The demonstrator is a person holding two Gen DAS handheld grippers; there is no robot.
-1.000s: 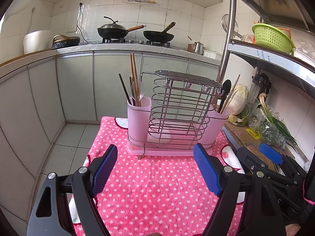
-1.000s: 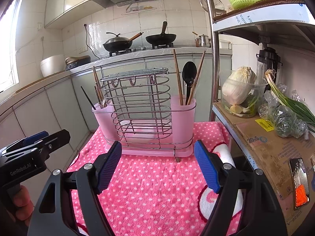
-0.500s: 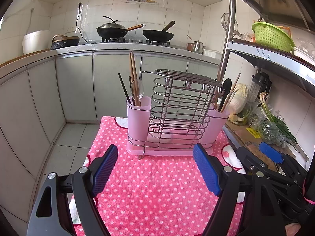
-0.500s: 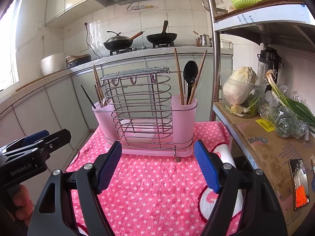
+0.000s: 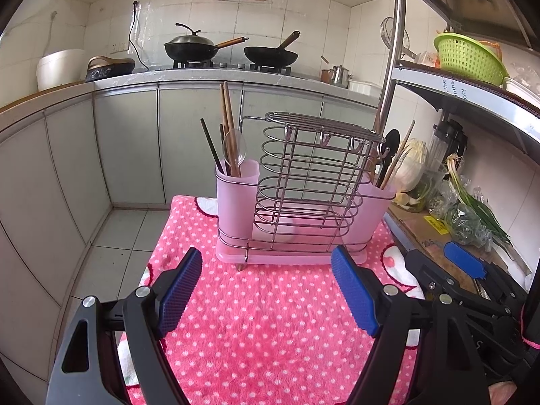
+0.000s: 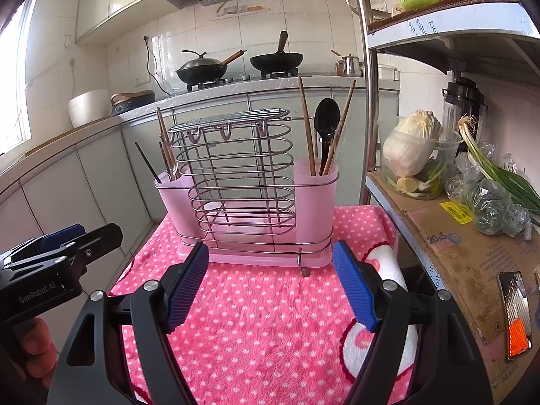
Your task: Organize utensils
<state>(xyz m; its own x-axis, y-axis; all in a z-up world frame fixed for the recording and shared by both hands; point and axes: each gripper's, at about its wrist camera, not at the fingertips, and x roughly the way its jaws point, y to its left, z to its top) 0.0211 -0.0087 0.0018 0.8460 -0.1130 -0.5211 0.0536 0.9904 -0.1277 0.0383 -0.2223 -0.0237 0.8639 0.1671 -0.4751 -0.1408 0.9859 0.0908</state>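
Observation:
A wire utensil rack [image 5: 303, 182] [image 6: 236, 182] with two pink cups stands on a pink polka-dot cloth [image 5: 270, 320] [image 6: 263, 320]. The left pink cup [image 5: 236, 202] [image 6: 175, 195] holds wooden chopsticks, a dark stick and a clear spoon [image 5: 236, 150]. The right pink cup [image 5: 374, 209] [image 6: 314, 202] holds chopsticks and a black spoon [image 6: 325, 125]. My left gripper [image 5: 266, 290] is open and empty, short of the rack. My right gripper [image 6: 270, 283] is open and empty, just before the rack's base.
A metal shelf unit [image 6: 438, 33] stands at the right with a cabbage bowl [image 6: 415, 155], spring onions [image 6: 499, 182], a cardboard box [image 6: 472, 246] and a green basket [image 5: 469, 57]. Kitchen cabinets [image 5: 128, 141] and a stove with two pans [image 5: 233, 50] lie behind. Floor tiles [image 5: 114, 246] drop off left.
Both grippers have stayed open and empty and have barely shifted. The rack and utensils have not moved.

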